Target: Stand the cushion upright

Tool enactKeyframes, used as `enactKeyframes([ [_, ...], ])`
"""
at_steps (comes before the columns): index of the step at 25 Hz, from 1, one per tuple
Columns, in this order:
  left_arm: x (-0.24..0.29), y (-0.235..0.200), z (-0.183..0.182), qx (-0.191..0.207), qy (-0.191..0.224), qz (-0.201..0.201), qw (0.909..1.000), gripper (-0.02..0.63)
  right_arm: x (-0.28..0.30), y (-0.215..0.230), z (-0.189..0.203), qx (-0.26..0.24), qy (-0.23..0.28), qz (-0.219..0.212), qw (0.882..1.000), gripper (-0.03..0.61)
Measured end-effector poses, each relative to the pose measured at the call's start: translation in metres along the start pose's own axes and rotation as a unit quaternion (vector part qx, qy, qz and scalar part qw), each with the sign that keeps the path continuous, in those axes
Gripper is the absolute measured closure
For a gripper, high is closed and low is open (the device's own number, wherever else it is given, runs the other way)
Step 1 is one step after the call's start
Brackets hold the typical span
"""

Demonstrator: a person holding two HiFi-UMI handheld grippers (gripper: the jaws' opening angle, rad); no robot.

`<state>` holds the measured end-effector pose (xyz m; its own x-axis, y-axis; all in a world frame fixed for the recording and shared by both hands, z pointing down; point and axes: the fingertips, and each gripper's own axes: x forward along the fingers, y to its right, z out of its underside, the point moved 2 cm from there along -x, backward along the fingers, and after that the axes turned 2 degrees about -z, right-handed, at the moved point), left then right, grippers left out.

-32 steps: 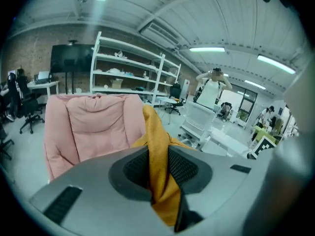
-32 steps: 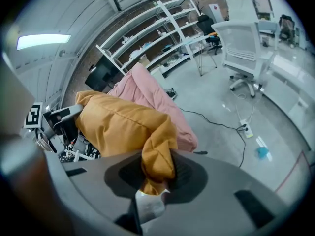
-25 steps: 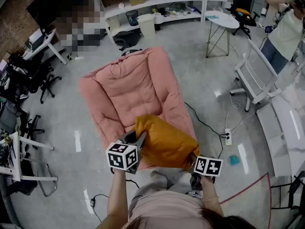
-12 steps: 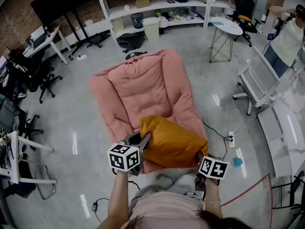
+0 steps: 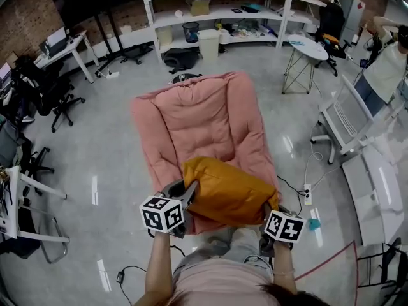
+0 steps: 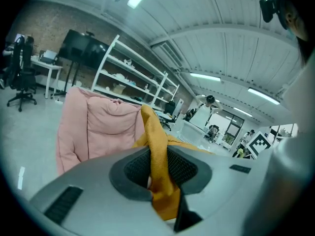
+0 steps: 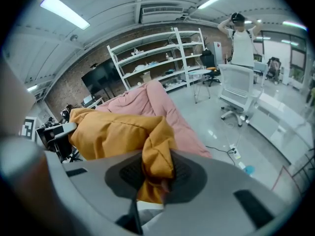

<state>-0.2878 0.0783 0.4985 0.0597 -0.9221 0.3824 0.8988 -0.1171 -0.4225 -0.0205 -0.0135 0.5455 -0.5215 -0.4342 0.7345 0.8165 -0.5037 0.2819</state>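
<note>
An orange cushion [image 5: 226, 193] is held up over the near end of a pink padded lounger [image 5: 197, 123]. My left gripper [image 5: 185, 193] is shut on the cushion's left corner, where orange fabric [image 6: 160, 166] is pinched between its dark pads. At the cushion's right corner my right gripper [image 5: 268, 210] is shut on a bunched fold of fabric [image 7: 156, 163]. In the right gripper view the cushion [image 7: 113, 132] stretches away to the left with the lounger [image 7: 157, 107] behind it. The left gripper view shows the lounger [image 6: 93, 127] beyond the fabric.
White shelving [image 5: 217, 8] lines the far wall, with a bin [image 5: 208, 42] below it. A round side table [image 5: 303, 50] and a white chair [image 5: 347, 110] stand to the right. A power strip and cable [image 5: 306, 190] lie on the floor. A person [image 5: 389, 56] stands far right. Office chairs [image 5: 51, 97] at left.
Both grippers have carried the cushion forward and a little higher over the lounger. The head view has shifted, so the lounger sits further right in the picture.
</note>
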Motion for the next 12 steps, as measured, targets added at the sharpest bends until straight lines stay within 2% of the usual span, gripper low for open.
enactKeyframes([
  [12,-0.021,-0.032,-0.013,-0.029,0.039,-0.045,0.9978,0.528,0.015,-0.037,-0.042,-0.048,0.019,-0.04,0.998,0.488],
])
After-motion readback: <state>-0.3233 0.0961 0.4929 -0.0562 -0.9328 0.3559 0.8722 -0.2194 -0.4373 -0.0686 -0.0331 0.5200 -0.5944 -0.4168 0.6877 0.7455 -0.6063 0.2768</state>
